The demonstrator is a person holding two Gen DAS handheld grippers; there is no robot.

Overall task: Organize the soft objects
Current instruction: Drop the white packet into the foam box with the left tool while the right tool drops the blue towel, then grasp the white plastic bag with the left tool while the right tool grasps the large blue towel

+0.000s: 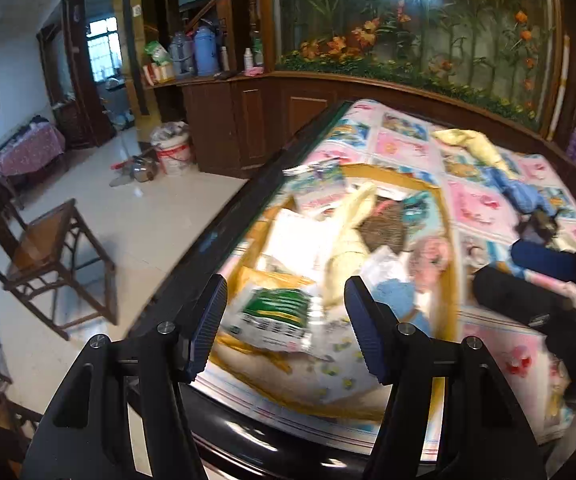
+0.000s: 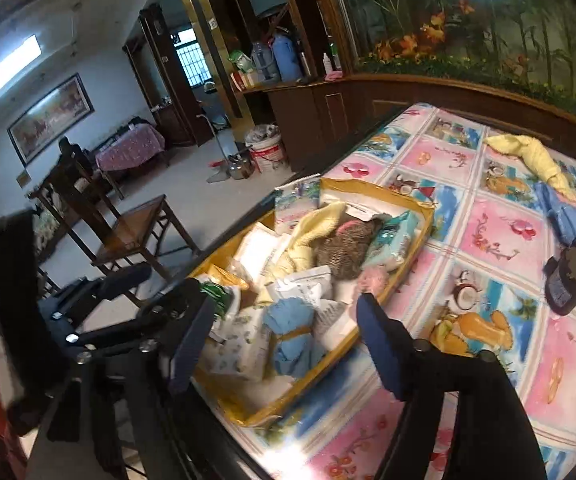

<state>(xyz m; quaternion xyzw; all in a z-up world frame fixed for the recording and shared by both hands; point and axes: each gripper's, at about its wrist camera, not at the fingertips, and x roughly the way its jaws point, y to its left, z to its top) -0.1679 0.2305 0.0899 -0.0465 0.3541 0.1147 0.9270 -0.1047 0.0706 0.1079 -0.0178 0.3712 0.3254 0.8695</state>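
Right wrist view: box [image 2: 415,236] beneath parted right gripper [image 2: 280,340].

The right gripper [image 2: 284,344] is wide open, with nothing between its blue fingers [image 2: 383,356]. Just past it sits a yellow box [image 2: 403,264] full of soft things: a blue bundle [image 2: 289,330], a brown hat [image 2: 345,250] and a yellow cloth [image 2: 309,232]. The box sits on a bright blanket [image 2: 487,240]. Far right on it lie a yellow rag [image 2: 527,152] and a blue cloth [image 2: 567,216]. The left gripper [image 2: 128,320] is near left.
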